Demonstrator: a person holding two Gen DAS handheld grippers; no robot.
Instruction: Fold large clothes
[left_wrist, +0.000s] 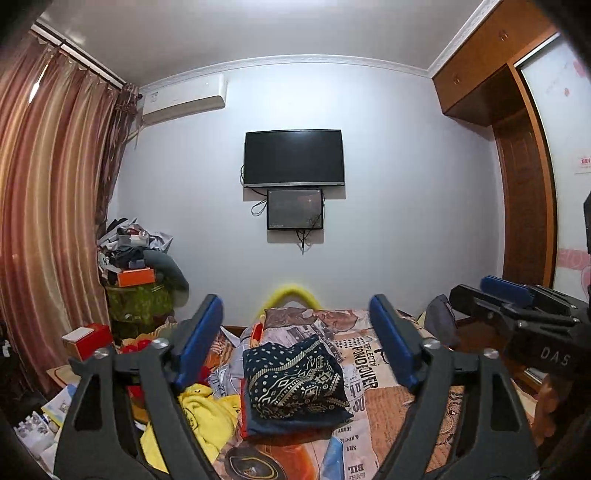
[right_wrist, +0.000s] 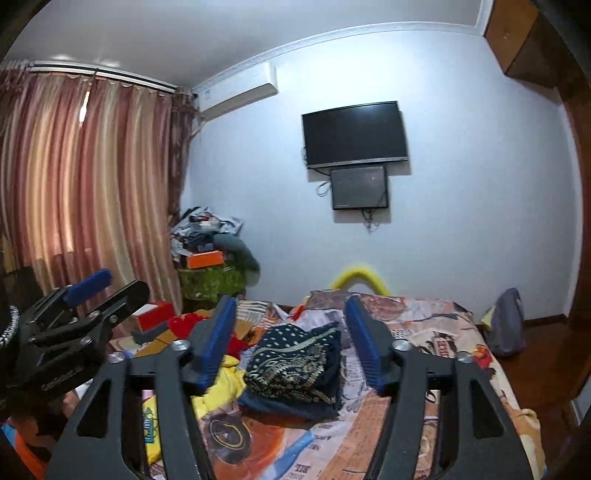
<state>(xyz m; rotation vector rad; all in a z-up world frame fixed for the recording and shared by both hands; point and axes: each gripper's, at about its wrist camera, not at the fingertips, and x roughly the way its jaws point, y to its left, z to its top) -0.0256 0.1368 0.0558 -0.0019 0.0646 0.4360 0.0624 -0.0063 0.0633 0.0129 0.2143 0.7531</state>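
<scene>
A lived-in home bedroom. Bed (left_wrist: 384, 373) under a newspaper-print cover, strewn with clothes. On the wall beyond the bed's foot, a black television (left_wrist: 294, 157) with a smaller screen (left_wrist: 294, 209) just below. Left of the bed, striped pink curtains (left_wrist: 48, 206), an air conditioner (left_wrist: 184, 99) high beside them, and a cluttered heap (left_wrist: 136, 254) in that corner. Right of the bed, a wooden wardrobe (left_wrist: 517, 155).

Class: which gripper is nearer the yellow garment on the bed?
Left. The left gripper hangs beside the yellow garment; the right gripper hangs further right, over the bed's middle.
</scene>
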